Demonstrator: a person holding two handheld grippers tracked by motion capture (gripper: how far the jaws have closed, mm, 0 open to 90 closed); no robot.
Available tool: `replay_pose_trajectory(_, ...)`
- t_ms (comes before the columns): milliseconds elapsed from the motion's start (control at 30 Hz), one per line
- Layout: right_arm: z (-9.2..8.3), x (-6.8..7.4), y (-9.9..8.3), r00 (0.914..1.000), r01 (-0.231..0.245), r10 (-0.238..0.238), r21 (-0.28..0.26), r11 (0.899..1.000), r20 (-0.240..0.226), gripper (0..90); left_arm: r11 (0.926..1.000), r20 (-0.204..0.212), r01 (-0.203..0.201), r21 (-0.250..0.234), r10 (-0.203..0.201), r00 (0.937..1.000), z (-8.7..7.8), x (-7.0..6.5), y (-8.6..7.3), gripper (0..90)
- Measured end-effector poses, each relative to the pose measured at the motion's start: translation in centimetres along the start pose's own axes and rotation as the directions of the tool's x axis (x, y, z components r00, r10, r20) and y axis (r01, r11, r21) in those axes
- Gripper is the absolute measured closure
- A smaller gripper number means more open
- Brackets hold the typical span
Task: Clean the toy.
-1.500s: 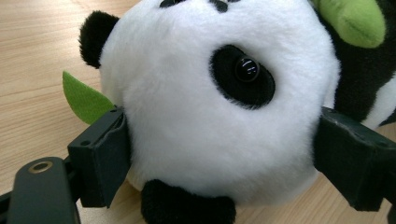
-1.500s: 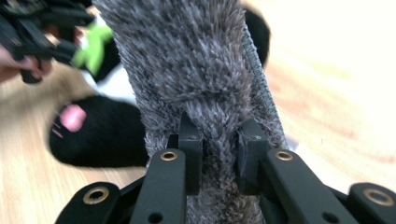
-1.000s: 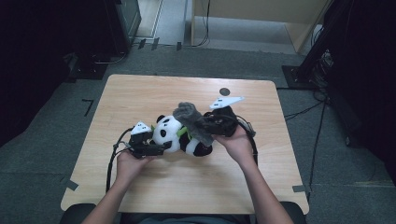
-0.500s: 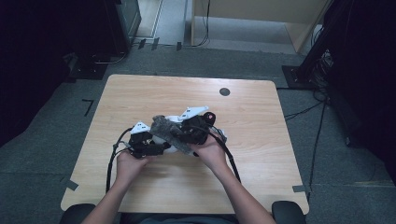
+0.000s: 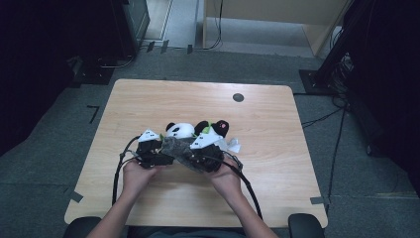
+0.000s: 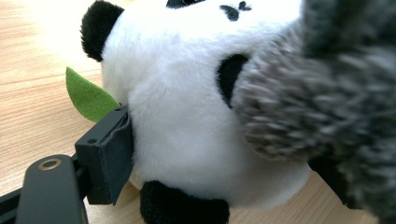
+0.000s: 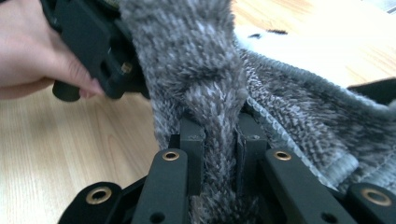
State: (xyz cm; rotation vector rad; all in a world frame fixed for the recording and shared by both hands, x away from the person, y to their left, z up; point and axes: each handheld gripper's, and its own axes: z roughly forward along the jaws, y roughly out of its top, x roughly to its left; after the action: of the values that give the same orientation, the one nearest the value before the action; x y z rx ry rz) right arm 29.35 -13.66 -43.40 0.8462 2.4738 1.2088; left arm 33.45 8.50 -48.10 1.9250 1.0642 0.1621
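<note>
A black-and-white panda plush (image 5: 181, 130) lies on the wooden table (image 5: 148, 99) just ahead of both hands. My left gripper (image 5: 164, 147) holds it from the left. In the left gripper view one pad (image 6: 114, 154) presses into the panda's white body (image 6: 187, 116), beside a green felt leaf (image 6: 86, 98); the other jaw is hidden behind grey cloth (image 6: 317, 102). My right gripper (image 5: 192, 150) is shut on a fold of that grey knitted cloth (image 7: 201, 56), pinched between its jaws (image 7: 219, 140). The cloth (image 5: 176, 146) drapes over the panda's near side, against the left gripper (image 7: 93, 42).
A small dark round spot (image 5: 238, 97) marks the table near its far edge. Black cables (image 5: 121, 166) trail from both grippers toward the near edge. Bare wood lies to the left, right and beyond the toy. Dark floor and furniture legs surround the table.
My right gripper has carried the grey cloth down and to the left, from above the panda's right side onto its near side. The left gripper and panda have stayed put.
</note>
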Motion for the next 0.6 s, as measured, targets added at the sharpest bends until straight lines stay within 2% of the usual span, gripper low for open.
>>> replay_pose_trajectory(100, -0.1, 0.6, -0.7, 0.9999, 0.003, -0.003, 0.004, 1.0, 0.01, 78.4, 1.0, 0.0, 0.006, -0.001, -0.006, 1.0, 0.0, 0.1, 0.0, 15.5)
replay_pose_trajectory(200, -0.1, 0.8, -1.7, 0.9997, -0.024, 0.024, 0.014, 1.0, -0.004, 78.6, 0.9997, 0.005, 0.022, -0.006, -0.022, 0.9997, 0.0, 0.2, 0.1, 15.6)
replay_pose_trajectory(300, -0.1, 0.7, -2.9, 0.9993, -0.036, 0.036, 0.006, 0.999, -0.005, 78.8, 0.9999, 0.003, 0.011, -0.005, -0.011, 0.9999, 0.0, 0.1, 0.0, 15.7)
replay_pose_trajectory(467, -0.7, 1.0, -4.1, 0.9996, 0.02, -0.02, -0.011, 1.0, 0.02, 78.8, 1.0, 0.002, 0.008, -0.005, -0.008, 1.0, 0.0, 0.1, 0.0, 15.8)
replay_pose_trajectory(600, -1.2, 1.2, -4.7, 0.9987, 0.034, -0.034, 0.004, 0.999, 0.038, 78.8, 0.9997, 0.003, 0.024, -0.004, -0.024, 0.9997, 0.0, 0.1, 0.2, 16.3)
